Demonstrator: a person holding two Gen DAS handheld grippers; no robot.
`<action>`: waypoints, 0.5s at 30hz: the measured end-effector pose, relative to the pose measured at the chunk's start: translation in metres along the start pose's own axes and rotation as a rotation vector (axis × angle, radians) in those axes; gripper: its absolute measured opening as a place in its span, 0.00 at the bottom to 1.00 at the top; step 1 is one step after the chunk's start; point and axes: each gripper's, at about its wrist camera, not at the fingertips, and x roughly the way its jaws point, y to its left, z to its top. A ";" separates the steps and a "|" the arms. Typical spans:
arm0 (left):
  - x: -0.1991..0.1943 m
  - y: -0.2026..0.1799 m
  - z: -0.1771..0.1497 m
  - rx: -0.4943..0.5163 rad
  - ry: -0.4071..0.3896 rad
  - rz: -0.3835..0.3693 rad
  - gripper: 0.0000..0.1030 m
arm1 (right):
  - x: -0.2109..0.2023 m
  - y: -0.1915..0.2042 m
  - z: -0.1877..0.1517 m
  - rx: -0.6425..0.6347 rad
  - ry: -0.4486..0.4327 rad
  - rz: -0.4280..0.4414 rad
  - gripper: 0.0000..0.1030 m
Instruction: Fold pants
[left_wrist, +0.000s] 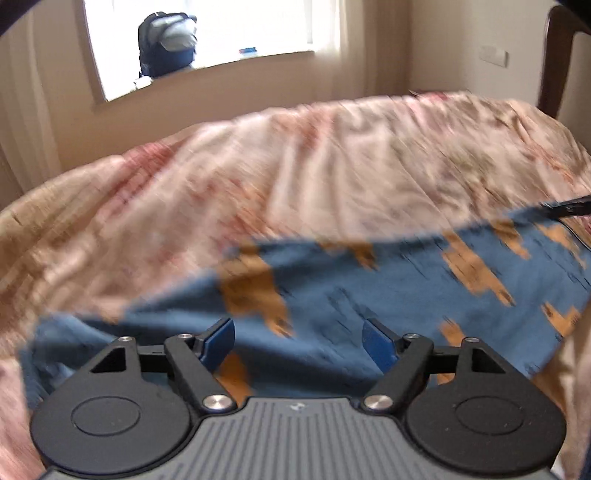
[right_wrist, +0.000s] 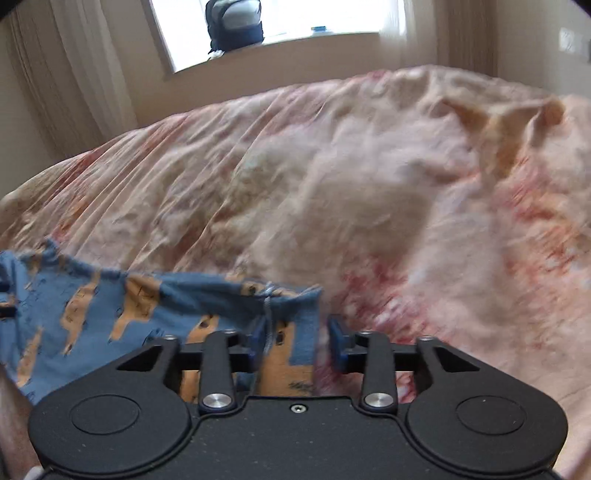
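The pants (left_wrist: 369, 295) are blue with orange patches and lie on a bed. In the left wrist view they spread across the lower half. My left gripper (left_wrist: 299, 339) is open just above the fabric, holding nothing. In the right wrist view the pants (right_wrist: 110, 306) lie at lower left, with the waistband and a drawstring (right_wrist: 269, 321) at their right end. My right gripper (right_wrist: 297, 341) is open, its blue pads (right_wrist: 337, 345) either side of that waistband corner. Both views are blurred.
The bed has a rumpled pink and cream floral cover (left_wrist: 295, 177), also seen in the right wrist view (right_wrist: 406, 184). A dark backpack (left_wrist: 167, 42) sits on the window sill beyond. A dark wooden chair (left_wrist: 554, 55) stands at far right.
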 end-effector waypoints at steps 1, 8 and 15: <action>0.002 0.009 0.009 0.014 -0.007 0.021 0.79 | -0.005 0.003 0.002 -0.006 -0.029 -0.030 0.55; 0.068 0.064 0.057 0.049 0.143 -0.030 0.74 | 0.011 0.072 0.028 -0.199 -0.030 0.159 0.56; 0.101 0.084 0.073 0.039 0.254 -0.204 0.38 | 0.075 0.171 0.050 -0.431 0.095 0.404 0.55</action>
